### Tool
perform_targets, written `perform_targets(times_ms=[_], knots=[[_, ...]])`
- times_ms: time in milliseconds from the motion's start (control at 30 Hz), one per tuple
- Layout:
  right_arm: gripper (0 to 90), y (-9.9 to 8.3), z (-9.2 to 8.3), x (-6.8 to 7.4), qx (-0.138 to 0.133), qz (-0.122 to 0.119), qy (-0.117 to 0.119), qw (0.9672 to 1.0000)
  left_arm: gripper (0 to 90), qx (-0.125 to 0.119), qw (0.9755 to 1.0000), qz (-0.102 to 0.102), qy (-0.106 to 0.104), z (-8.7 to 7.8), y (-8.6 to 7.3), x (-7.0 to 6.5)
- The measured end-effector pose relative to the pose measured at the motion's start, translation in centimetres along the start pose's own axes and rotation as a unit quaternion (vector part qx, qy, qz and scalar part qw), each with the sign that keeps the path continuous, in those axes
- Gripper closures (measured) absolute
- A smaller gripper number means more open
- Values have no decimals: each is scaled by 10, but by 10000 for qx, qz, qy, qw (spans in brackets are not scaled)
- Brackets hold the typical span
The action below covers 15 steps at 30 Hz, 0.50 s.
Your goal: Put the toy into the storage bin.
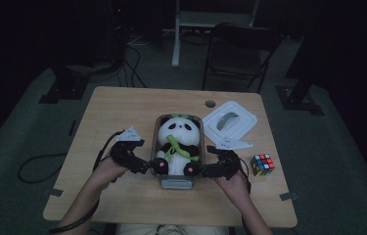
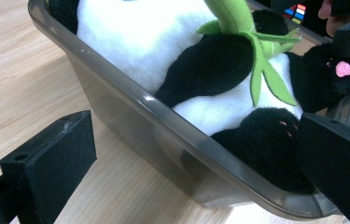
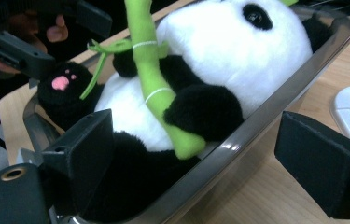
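Where the clear plastic bin (image 1: 180, 182) sits near the table's (image 1: 122, 105) front edge, a plush panda (image 1: 178, 142) is seen lying inside it, a green bamboo stalk (image 3: 156, 88) held across its chest and its lower body partly hidden behind the bin wall. The left gripper (image 1: 148, 165) and right gripper (image 1: 203, 171) are both held apart, each straddling a side wall, one jaw inside against a foot. A white lid (image 1: 230, 120) and a puzzle cube (image 1: 262, 164) lie to the right, with bare tabletop left on the other side.

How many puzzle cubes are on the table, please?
1. The puzzle cube lies near the table's right edge, right of the right claw. None else visible.
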State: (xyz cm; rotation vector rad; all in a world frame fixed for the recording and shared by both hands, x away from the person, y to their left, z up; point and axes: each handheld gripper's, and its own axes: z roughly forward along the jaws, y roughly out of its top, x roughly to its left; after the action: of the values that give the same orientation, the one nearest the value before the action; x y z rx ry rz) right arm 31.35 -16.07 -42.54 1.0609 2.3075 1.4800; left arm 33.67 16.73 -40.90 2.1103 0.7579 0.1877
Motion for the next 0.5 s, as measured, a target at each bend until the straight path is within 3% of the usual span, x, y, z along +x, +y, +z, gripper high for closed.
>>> perform_targets(times_ms=[133,233,367,500], knots=[[117,-2,5,0,193,-58,-111,9997,4,316,9994,103,75,9,-3,0],[117,-5,10,-1,321,-35,-131,9994,3,416,9991,27,73,15,-4,1],[117,-7,12,-2,329,-22,-135,9994,4,455,9988,54,164,17,-2,0],[117,-9,15,-3,400,-7,-172,9991,4,469,9988,-88,92,22,-4,2]])
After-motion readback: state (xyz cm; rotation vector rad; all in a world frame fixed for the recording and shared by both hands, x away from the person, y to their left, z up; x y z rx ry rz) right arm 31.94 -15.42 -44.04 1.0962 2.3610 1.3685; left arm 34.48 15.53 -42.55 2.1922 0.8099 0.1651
